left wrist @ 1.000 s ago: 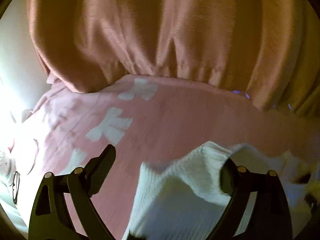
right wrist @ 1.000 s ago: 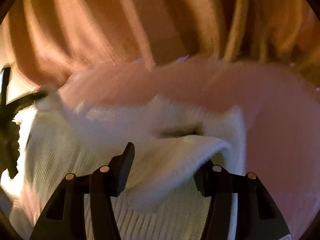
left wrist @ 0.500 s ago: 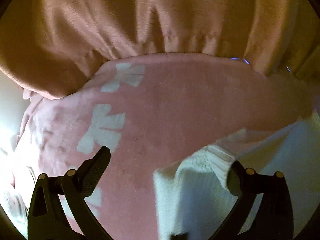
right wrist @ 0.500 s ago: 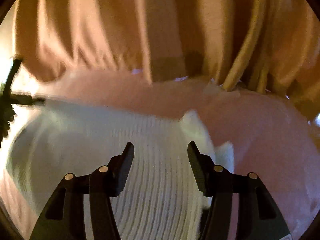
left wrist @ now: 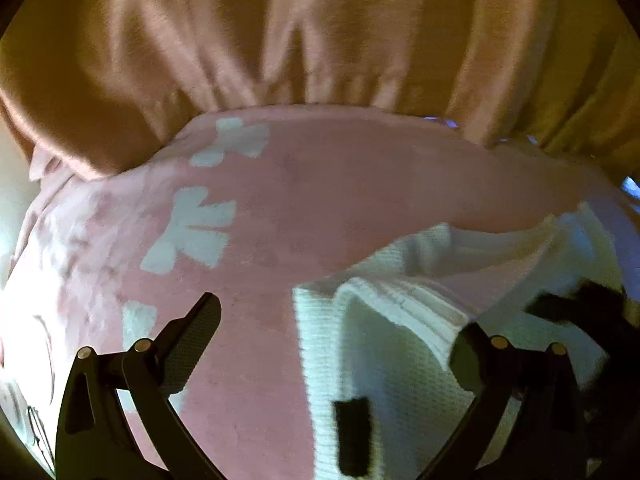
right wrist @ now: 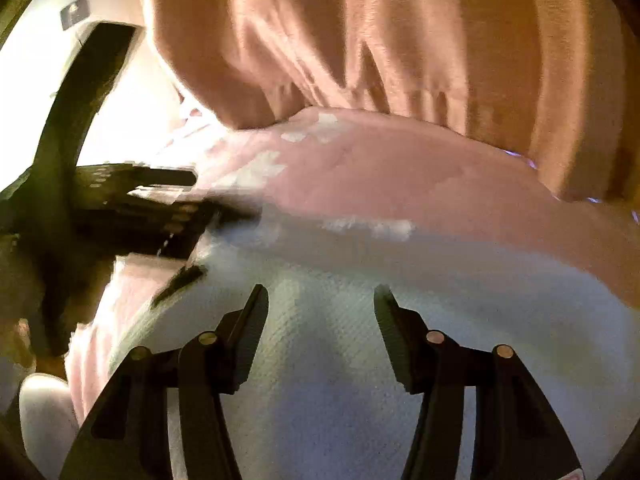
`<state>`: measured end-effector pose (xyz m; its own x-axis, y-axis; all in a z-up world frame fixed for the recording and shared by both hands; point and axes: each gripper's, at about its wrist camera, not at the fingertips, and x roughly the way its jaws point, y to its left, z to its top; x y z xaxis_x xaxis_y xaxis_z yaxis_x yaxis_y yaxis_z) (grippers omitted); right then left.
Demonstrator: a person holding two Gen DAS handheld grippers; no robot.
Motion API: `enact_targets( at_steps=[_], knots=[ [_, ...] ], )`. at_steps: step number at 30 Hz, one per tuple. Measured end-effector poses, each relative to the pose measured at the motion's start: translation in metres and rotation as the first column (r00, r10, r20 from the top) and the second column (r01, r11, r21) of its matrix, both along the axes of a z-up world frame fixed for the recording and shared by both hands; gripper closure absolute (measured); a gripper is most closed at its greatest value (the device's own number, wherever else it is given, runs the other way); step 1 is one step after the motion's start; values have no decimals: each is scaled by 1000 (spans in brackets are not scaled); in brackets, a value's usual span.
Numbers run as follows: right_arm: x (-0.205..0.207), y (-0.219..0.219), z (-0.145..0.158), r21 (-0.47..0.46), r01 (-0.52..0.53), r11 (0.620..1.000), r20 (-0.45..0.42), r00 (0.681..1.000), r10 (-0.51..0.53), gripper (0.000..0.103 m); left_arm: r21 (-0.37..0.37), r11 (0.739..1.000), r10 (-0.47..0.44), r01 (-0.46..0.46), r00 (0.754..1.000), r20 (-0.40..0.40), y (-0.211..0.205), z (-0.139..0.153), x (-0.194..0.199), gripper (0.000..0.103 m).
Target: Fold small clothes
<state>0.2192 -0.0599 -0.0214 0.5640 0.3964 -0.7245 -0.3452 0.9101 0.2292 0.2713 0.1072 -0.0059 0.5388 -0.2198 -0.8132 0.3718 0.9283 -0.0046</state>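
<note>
Under my right gripper [right wrist: 320, 312], jaws half apart, empty: white knit garment [right wrist: 340, 360] flat on pink blanket [right wrist: 400, 172]. Left gripper [left wrist: 336, 340] spread wide, gripping nothing; garment's ribbed hem [left wrist: 400, 304] between its fingers, nearer left.

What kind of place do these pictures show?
Probably a bedroom or another room at home: a pink blanket with white bows covers a soft surface, an orange curtain hangs behind it, and a white knitted garment lies on top.

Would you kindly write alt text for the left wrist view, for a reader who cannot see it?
A white ribbed knit garment lies on a pink blanket with pale bow shapes, its thick hem by the right finger of the open left gripper. Orange-brown curtain folds hang behind, and another dark gripper shows, blurred, at right.
</note>
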Motion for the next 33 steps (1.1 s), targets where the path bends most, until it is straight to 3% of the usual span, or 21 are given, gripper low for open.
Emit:
enact_targets(
  at_steps=[6,8,10,12,15,16,18,22,24,27,28,29,30,31,32,33],
  knots=[
    [46,-7,-5,44,40,998,-23,999,-39,49,-156,981,-94,112,988,122,7,21,-26,5],
    [52,-11,-5,13,72,997,-11,997,-72,49,-160,980,-94,119,983,157,8,25,-31,5],
    [56,-25,-2,-41,175,984,27,984,-174,49,-174,979,-73,104,982,177,11,29,-37,5],
    [53,-55,13,-28,309,951,61,950,-307,49,-152,988,-14,42,983,183,15,29,-41,5],
    [14,-108,42,65,394,917,78,914,-399,49,-68,997,56,-44,982,179,17,28,-48,5],
    [-7,-124,49,48,424,904,92,900,-427,48,-53,997,64,-56,982,178,18,28,-53,5],
    [-55,-154,50,0,486,874,106,869,-483,35,-46,998,53,-47,986,157,17,24,-62,5],
    [-140,-207,18,-61,575,816,19,818,-575,33,-83,996,45,-40,998,52,10,0,-76,5],
    [-160,-223,-1,-82,593,801,-35,801,-597,33,-83,994,70,-68,997,27,5,-14,-76,5],
    [-168,-231,-17,-62,586,808,-80,804,-589,33,-89,991,104,-104,995,-6,-1,-30,-74,5],
    [-167,-229,-20,-65,578,813,-79,810,-582,33,-89,990,110,-110,994,-9,-2,-32,-76,12],
    [-164,-228,-22,-72,570,819,-78,815,-574,40,-66,990,126,-127,992,-19,-3,-35,-77,22],
    [-162,-227,-25,-75,553,829,-95,824,-558,65,-57,990,123,-125,992,-40,-3,-38,-77,50],
    [-155,-224,-29,-66,532,844,-125,835,-536,83,-42,990,131,-134,989,-71,-2,-41,-77,67],
    [-152,-223,-32,-55,517,854,-156,841,-519,94,-42,989,138,-142,987,-85,1,-41,-76,73],
    [-155,-223,-28,-34,519,854,-156,842,-517,94,-59,987,145,-151,985,-97,7,-37,-78,86]
  ],
)
